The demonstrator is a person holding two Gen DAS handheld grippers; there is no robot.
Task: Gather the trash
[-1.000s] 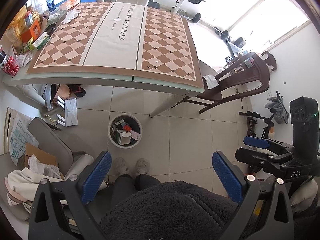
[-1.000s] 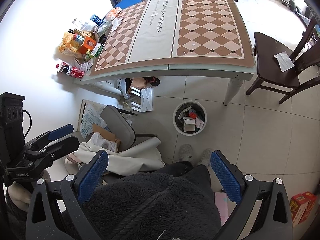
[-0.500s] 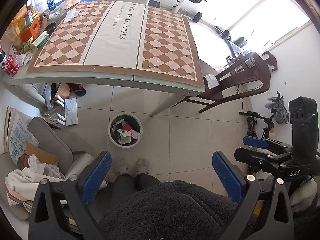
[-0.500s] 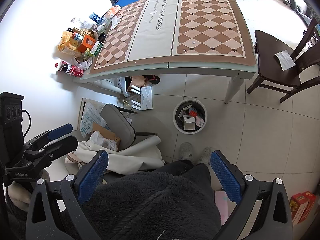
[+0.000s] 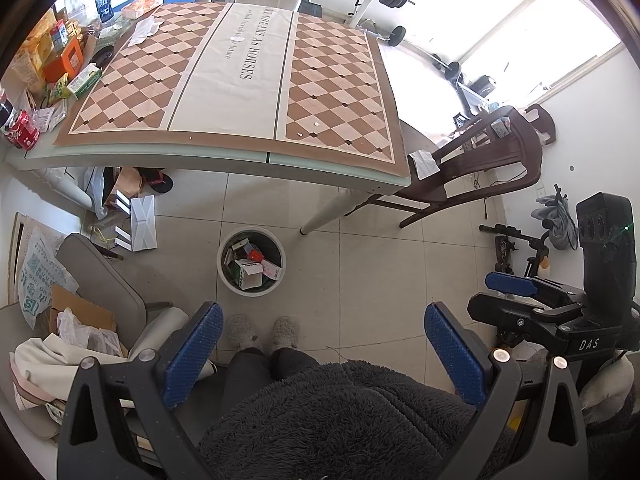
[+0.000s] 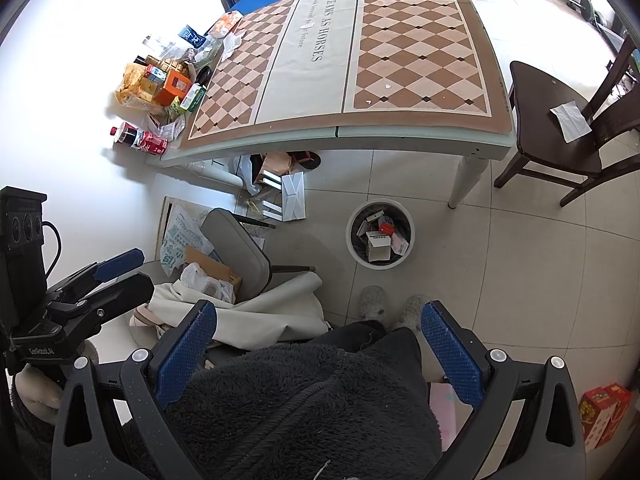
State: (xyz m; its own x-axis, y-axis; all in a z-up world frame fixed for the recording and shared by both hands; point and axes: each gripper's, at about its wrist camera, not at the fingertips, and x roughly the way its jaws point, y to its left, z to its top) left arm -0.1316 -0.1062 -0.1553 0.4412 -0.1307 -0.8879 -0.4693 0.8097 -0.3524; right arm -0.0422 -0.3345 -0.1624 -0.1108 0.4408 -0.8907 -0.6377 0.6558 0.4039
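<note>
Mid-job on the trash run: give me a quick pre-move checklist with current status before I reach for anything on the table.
1. Left gripper open and empty: ok.
2. Right gripper open and empty: ok.
3. Trash bin in reach on the floor, upright, in front of the slippers: ok.
4. Room left in the bin: cannot tell for sure; boxes already lie inside, seemingly below the rim.
5. Remaining trash located: ok; small white scraps lie on the checkered mat near the table's front edge.
6. Crumpled paper at the far side beside the grocery pile: trash or not, cannot tell.
</note>
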